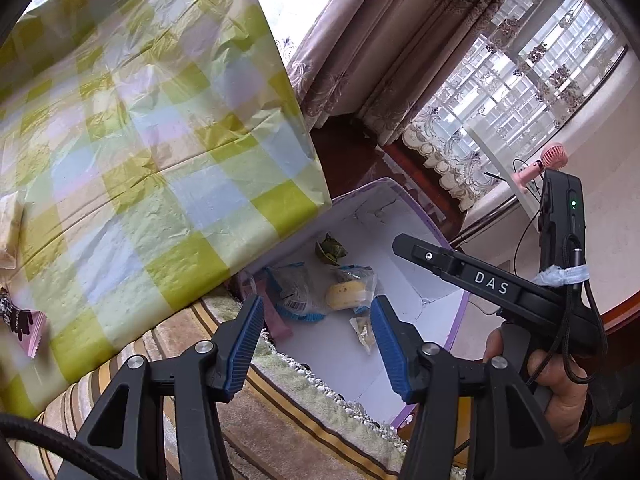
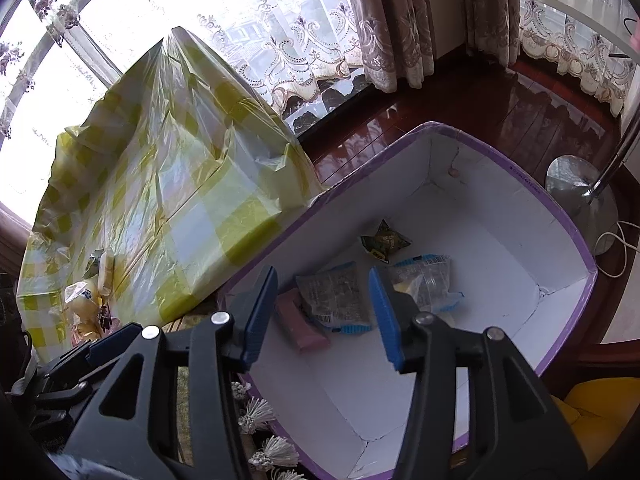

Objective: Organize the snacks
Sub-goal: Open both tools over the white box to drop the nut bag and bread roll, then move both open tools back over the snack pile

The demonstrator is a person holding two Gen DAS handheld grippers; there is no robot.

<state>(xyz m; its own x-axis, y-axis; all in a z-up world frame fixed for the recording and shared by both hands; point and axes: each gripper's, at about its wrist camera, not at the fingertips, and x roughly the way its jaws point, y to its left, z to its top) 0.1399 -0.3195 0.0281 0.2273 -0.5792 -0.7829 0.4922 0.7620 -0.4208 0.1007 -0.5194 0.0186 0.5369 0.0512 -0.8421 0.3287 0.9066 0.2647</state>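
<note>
Both the left hand-held gripper (image 1: 318, 344) and right hand-held gripper (image 2: 322, 316) hang apart (nothing between them) over the box (image 2: 500, 280) of snacks (image 2: 334, 300).

Daylight enters through large grid-paned windows (image 2: 132, 8). White embroidered lace sheers (image 2: 288, 52) and heavy mauve patterned curtains (image 1: 376, 52) hang before the glass. The floor is glossy reddish-brown wood (image 2: 460, 96). A chrome floor-lamp base (image 2: 580, 184) stands on it.

Glossy wooden floor (image 2: 460, 100), crinkled plastic tablecloth (image 1: 140, 140)
</note>
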